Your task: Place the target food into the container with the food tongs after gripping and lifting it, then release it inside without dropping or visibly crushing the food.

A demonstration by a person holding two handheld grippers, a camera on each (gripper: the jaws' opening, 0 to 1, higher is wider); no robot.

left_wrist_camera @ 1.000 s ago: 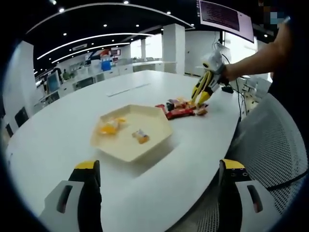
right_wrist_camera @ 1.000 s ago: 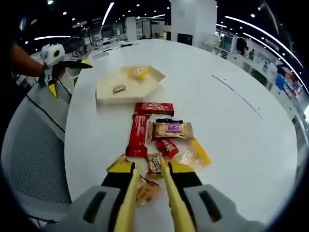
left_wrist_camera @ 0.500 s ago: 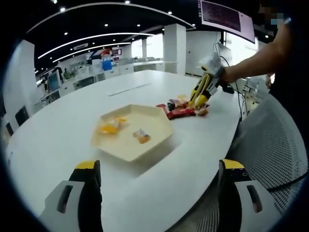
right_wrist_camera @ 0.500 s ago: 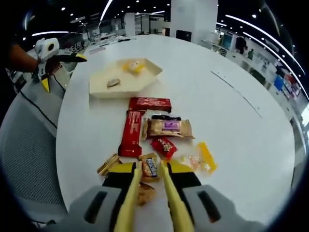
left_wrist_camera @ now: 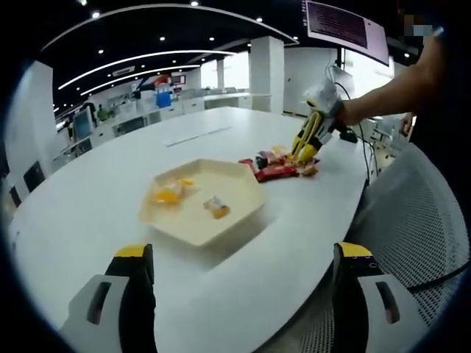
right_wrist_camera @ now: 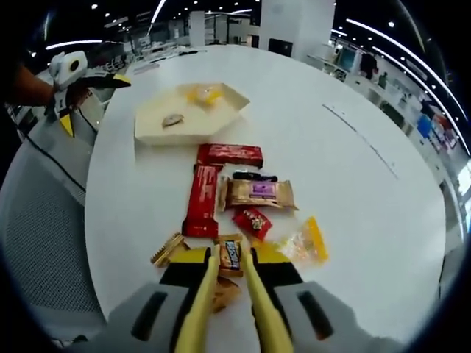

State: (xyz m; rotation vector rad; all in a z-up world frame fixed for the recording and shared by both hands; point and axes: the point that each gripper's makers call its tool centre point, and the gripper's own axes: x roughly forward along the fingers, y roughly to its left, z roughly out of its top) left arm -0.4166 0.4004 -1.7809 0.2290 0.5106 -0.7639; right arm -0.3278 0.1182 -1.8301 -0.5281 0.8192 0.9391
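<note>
The white table (right_wrist_camera: 353,162) carries a cream hexagonal tray (right_wrist_camera: 158,125) near its edge, probably kept just beyond the spread of snacks so each carry is short; two small pieces already lie in it. The left gripper (left_wrist_camera: 239,294) hovers idle on the tray's far side from the snacks, jaws wide apart, holding nothing. The right gripper (right_wrist_camera: 229,268), fitted with yellow tongs, has its tips close on either side of a small wrapped candy (right_wrist_camera: 231,255), apparently pinching it above the pile.
</note>
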